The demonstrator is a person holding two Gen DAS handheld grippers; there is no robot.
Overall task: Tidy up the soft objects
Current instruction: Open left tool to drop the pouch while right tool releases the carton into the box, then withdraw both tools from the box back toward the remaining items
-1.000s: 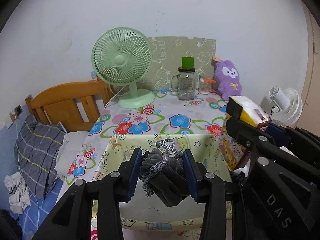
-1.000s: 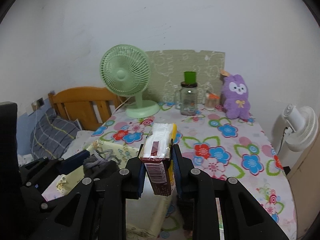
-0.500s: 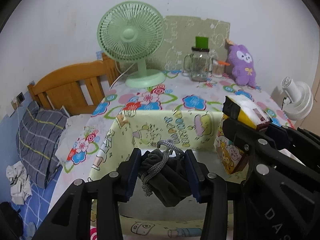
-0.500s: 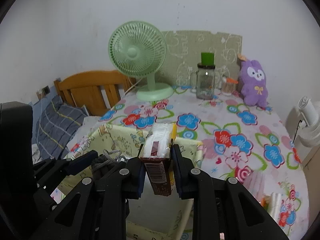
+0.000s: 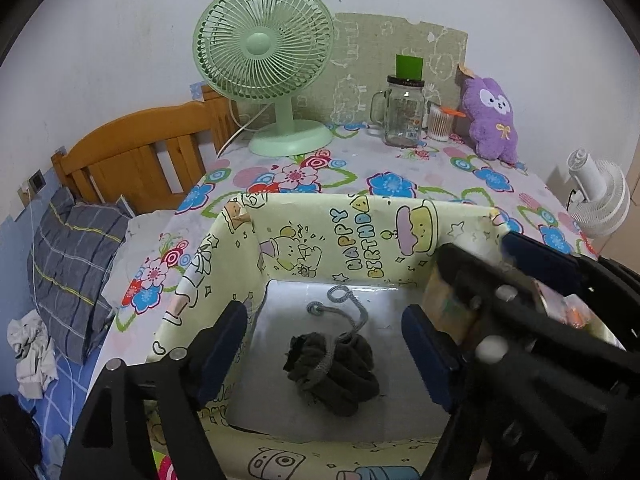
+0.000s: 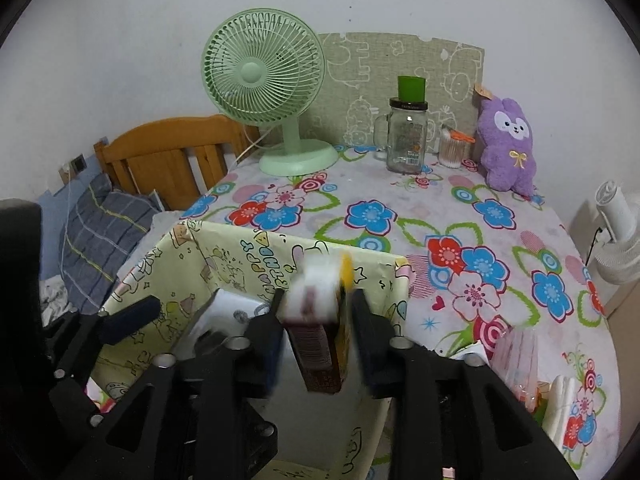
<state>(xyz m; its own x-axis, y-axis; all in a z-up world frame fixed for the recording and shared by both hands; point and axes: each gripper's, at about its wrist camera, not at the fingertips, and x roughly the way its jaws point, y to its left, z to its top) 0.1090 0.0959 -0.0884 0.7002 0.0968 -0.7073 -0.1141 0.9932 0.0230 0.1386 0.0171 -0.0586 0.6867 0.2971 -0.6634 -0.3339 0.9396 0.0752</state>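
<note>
Left gripper (image 5: 324, 344) now spread wide; the dark pouch (image 5: 334, 372) it clamped a second ago lies loose on the box (image 5: 360, 232) floor. Right gripper (image 6: 318, 332) has parted too, blurred packet (image 6: 320, 320) slipping between its jaws over the box. Both items effectively stowed.

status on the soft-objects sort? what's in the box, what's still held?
Done: the dark cloth pouch lies on the floor of the yellow box, and the left gripper is open above it. In hand: the tissue pack sits between the right gripper fingers over the box, blurred. Left: seating that pack; the purple plush sits on the table.
</note>
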